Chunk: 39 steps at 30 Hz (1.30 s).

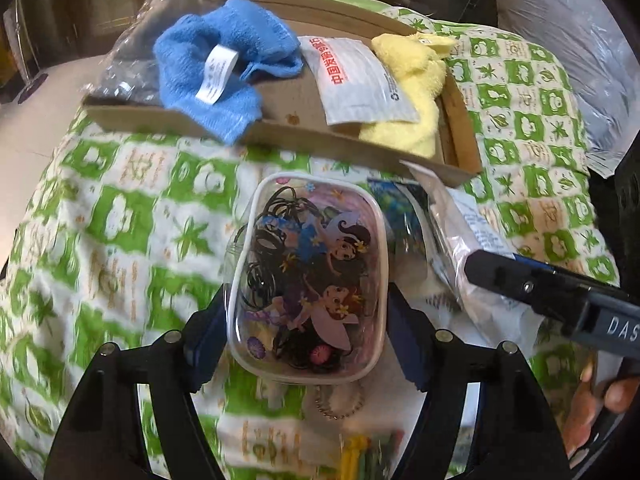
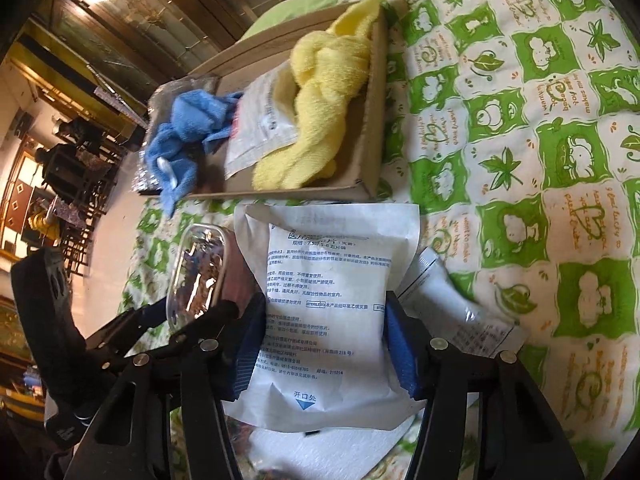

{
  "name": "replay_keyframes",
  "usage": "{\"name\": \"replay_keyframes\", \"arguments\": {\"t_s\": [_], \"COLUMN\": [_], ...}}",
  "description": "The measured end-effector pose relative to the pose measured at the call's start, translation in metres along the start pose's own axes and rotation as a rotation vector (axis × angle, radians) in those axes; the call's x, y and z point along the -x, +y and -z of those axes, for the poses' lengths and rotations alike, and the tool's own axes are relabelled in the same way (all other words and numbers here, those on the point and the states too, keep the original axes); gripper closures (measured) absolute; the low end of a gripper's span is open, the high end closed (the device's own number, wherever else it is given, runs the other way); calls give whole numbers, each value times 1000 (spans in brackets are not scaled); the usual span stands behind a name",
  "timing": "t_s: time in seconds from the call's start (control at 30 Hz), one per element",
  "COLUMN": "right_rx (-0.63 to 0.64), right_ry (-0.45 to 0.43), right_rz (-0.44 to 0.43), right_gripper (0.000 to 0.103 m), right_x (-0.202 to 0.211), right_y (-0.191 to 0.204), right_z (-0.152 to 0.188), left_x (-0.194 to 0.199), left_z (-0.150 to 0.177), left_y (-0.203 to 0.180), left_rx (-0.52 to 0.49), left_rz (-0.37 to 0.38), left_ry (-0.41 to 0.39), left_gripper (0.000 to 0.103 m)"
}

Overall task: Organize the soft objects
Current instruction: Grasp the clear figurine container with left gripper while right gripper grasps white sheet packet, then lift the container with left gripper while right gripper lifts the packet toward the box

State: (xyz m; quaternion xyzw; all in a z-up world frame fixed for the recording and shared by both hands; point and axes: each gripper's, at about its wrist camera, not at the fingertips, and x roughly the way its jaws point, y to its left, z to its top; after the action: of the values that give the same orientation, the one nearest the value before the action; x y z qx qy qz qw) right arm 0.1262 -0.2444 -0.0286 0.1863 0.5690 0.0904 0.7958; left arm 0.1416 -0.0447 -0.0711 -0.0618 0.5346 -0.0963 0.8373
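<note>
Straddling the clear cartoon-print plastic pouch (image 1: 306, 280), L gripper (image 1: 304, 332) pads at its sides, grip unclear; R gripper (image 2: 324, 340) likewise brackets white printed sachet (image 2: 326, 304), cardboard tray (image 1: 280, 132) straight ahead.

A home is shown, most likely a bedroom. The things are laid on a bed covered by a quilt (image 2: 520, 128) printed with green squares, leaves and cartoon faces. Dark wooden cabinets with glass doors (image 2: 120, 28) are seen beyond the bed, above a pale tiled floor (image 2: 116, 240). Dark wooden chairs (image 2: 76, 184) are seen further back in the room.
</note>
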Motion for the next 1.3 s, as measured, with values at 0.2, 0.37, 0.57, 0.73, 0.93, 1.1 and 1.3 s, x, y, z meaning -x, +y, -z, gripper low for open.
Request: {"name": "replay_keyframes", "arguments": {"t_s": [0.2, 0.37, 0.57, 0.73, 0.93, 1.1, 1.3], "right_rx": [6, 5, 30, 34, 29, 28, 23], "right_ry": [-36, -42, -42, -48, -55, -61, -71], "right_rz": [-9, -7, 2, 11, 12, 7, -1], "right_gripper": [47, 47, 47, 47, 47, 47, 47], "right_x": [16, 21, 28, 33, 35, 39, 43], "right_y": [1, 2, 10, 12, 12, 11, 10], "right_z": [9, 18, 28, 34, 37, 39, 37], "left_x": [28, 51, 65, 67, 69, 67, 62], "left_z": [14, 22, 33, 31, 31, 30, 25], "left_y": [14, 23, 23, 16, 14, 16, 17], "left_rx": [33, 65, 61, 60, 60, 61, 62], "left_rz": [9, 22, 22, 25, 26, 29, 32], "left_ry": [-36, -67, -77, -84, -90, -83, -77], "left_gripper": [31, 31, 31, 31, 31, 31, 31]}}
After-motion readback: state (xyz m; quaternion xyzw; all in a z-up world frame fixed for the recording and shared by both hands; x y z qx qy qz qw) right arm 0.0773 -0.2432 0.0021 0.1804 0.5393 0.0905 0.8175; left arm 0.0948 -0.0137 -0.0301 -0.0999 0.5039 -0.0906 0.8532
